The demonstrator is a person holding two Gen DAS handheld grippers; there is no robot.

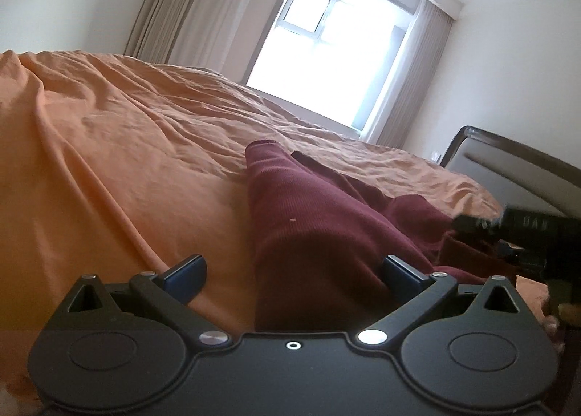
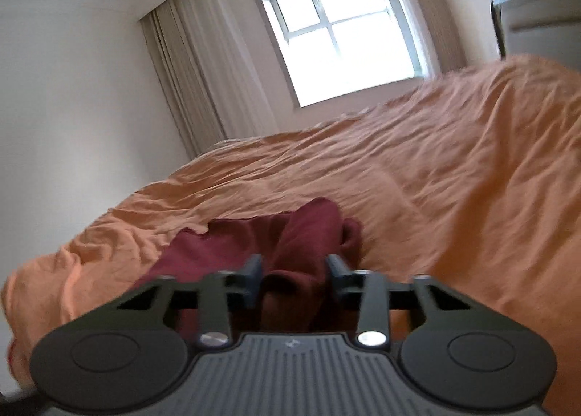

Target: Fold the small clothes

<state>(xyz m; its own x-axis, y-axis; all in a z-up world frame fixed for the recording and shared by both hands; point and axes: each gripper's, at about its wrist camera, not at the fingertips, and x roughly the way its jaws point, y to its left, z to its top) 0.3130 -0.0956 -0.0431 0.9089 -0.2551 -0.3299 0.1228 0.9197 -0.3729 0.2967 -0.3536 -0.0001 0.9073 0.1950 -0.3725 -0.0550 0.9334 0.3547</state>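
Closest to my left camera, the left gripper [image 1: 294,279] stands with its jaws spread wide, a ridge of the maroon garment [image 1: 312,219] running up between them; its blue-padded fingers [image 1: 187,276] do not clamp the cloth, though the right-hand finger lies against the fold. On my right camera, the right gripper [image 2: 294,279] has its jaws drawn in on a bunched fold of the same maroon garment [image 2: 290,245], the cloth pinched between the blue fingers [image 2: 254,279] and lifted into a peak. From the left view I see that right gripper [image 1: 508,234] as a dark, blurred shape at the right edge, down at the garment's far side, with part of a hand [image 1: 553,318] just below it.

The garment lies crumpled on the orange bedsheet [image 1: 109,161], which is wrinkled and covers the bed across both views; one narrow end of the cloth points away from me toward the middle of the bed. Beyond the garment on the right of my left view stands a padded headboard [image 1: 508,165] with a dark frame.

Farthest off, a bright window [image 2: 345,27] is set in the pale wall, with beige curtains [image 2: 189,67] hanging drawn back beside it
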